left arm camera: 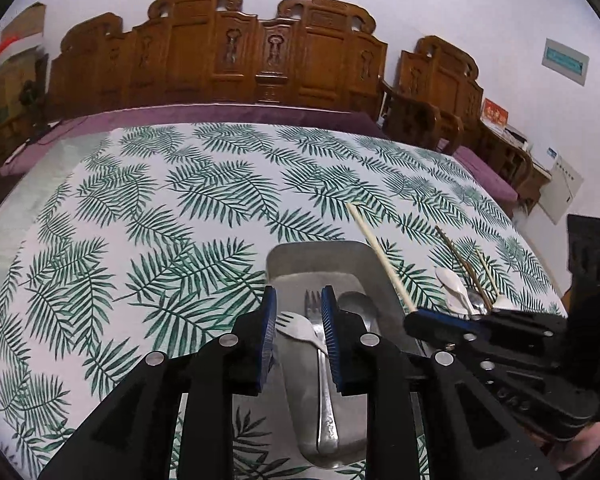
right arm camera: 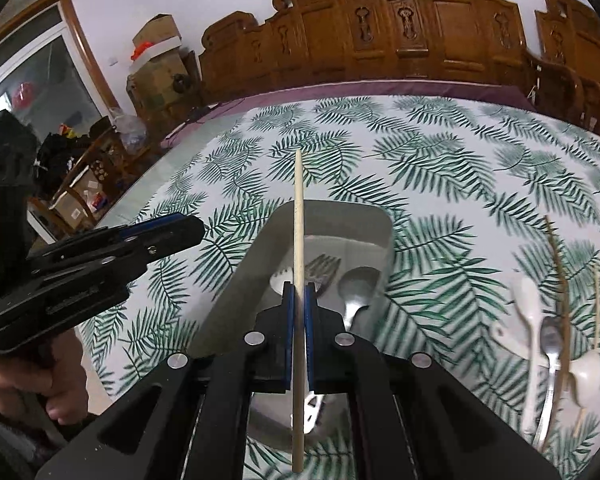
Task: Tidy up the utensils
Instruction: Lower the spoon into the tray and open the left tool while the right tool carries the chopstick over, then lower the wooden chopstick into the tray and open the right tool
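A metal tray lies on the leaf-print table and holds a white plastic fork, a metal fork and a metal spoon. My right gripper is shut on a pale chopstick and holds it above the tray; it also shows in the left wrist view. My left gripper is open and empty just above the tray's forks. To the right lie a white spoon, a metal spoon, another white spoon and brown chopsticks.
The table carries a green leaf-print cloth. Carved wooden chairs stand along its far edge. Boxes and clutter sit on the floor to the left. The loose utensils lie close to the table's right edge.
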The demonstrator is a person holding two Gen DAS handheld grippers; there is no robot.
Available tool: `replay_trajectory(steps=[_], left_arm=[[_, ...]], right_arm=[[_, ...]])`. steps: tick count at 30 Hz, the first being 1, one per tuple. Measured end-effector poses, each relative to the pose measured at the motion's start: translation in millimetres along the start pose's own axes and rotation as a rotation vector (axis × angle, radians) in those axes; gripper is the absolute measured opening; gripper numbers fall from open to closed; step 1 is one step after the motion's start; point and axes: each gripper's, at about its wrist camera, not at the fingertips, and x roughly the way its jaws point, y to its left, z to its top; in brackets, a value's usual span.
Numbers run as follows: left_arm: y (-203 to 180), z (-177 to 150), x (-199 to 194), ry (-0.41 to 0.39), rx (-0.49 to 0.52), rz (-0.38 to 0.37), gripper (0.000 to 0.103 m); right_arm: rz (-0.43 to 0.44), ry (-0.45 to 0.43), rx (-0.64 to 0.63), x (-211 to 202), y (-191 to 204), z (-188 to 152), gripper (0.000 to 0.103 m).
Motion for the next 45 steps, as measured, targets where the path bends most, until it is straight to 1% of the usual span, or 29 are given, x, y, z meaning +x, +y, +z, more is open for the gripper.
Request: replay_trajectory(steps=[4, 12, 17, 18, 19, 21, 25, 31, 35, 37, 39, 44, 45], left_arm=[[2.6, 1.0, 0.5, 0.000, -0.003, 0.007, 0.021], [4.9, 1.9, 0.5, -0.003, -0.008, 0.010, 0.021], [4.8, 1.8, 0.6, -0.003, -0.006, 0.010, 0.021], [4.7, 2.0, 0.8, -0.003, -0.004, 0.010, 0.021], [4.3, 2.2, 0.8, -0.003, -0.003, 0.009, 0.021], [2.4, 1.8, 0.2, -0.004, -0.001, 0.009, 0.021], [-1.8, 1.1, 0.7, -0.002, 0.003, 0.002, 0.021], [-19.6, -1.2, 0.7, 0.000, 0.024, -0.027, 0.022], [-35.0, -3.0, 2.9, 0.003, 0.042, -0.049, 0.028], [-42.9, -4.4, 4.3, 0.006, 0.051, -0.058, 0.029], [-49.3, -5.6, 6.1, 0.009, 0.057, -0.066, 0.033], [-68.3, -8.6, 12.4, 0.022, 0.069, -0.091, 0.048], [-70.8, -9.4, 13.5, 0.024, 0.071, -0.095, 0.048]], right_arm=[[0.010, 0.021, 0.036, 13.9, 1.7, 0.3, 0.006], [-0.001, 0.057, 0.051, 33.8, 7.4, -8.2, 0.006], [0.016, 0.063, 0.064, 37.6, 7.4, -9.6, 0.007], [0.016, 0.061, 0.064, 37.4, 6.7, -10.0, 0.007], [0.018, 0.057, 0.064, 36.9, 6.6, -10.8, 0.010], [0.018, 0.053, 0.063, 35.9, 5.5, -10.8, 0.010], [0.015, 0.037, 0.046, 24.8, 1.3, -11.5, 0.010], [-0.060, -0.005, -0.033, -16.3, -23.1, -20.7, 0.010], [-0.156, -0.021, -0.073, -44.1, -54.4, -29.4, 0.010], [-0.194, -0.026, -0.080, -53.8, -68.0, -32.4, 0.010], [-0.232, -0.031, -0.081, -63.1, -85.0, -34.8, 0.010], [-0.322, -0.036, -0.077, -77.2, -119.8, -43.4, 0.010], [-0.335, -0.035, -0.072, -78.7, -126.4, -45.4, 0.010]])
